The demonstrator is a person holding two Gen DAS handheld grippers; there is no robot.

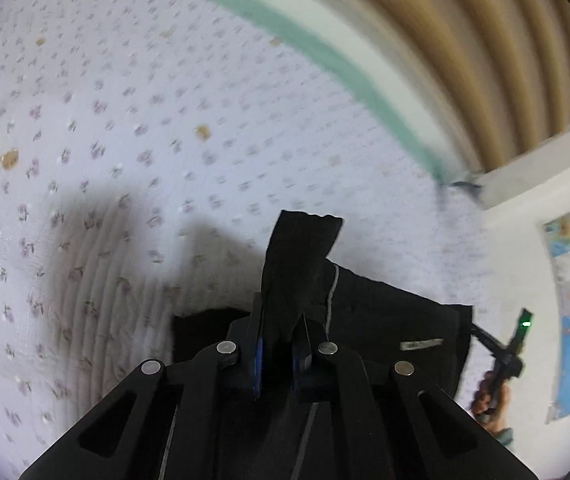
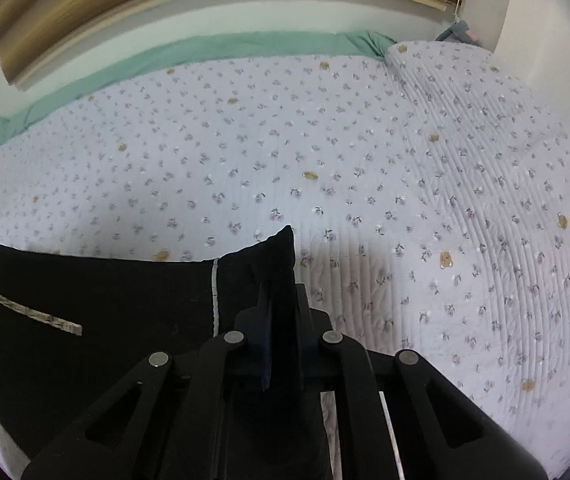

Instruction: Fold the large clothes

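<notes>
- The left claw (image 1: 279, 354) pinched a corner of the black garment (image 1: 385, 320), low in the frame's centre.
- The right claw (image 2: 281, 344) was pressed together on another corner of that garment (image 2: 97, 300), which spread toward the lower left.
- Behind the garment lay the flowered bedspread (image 2: 325, 140), filling the middle of the frame.

The garment (image 2: 97, 304) spans between the left gripper (image 1: 281, 344) and right gripper (image 2: 281, 320), above the quilt (image 2: 325, 160); blinds (image 2: 205, 4) stand behind.
</notes>
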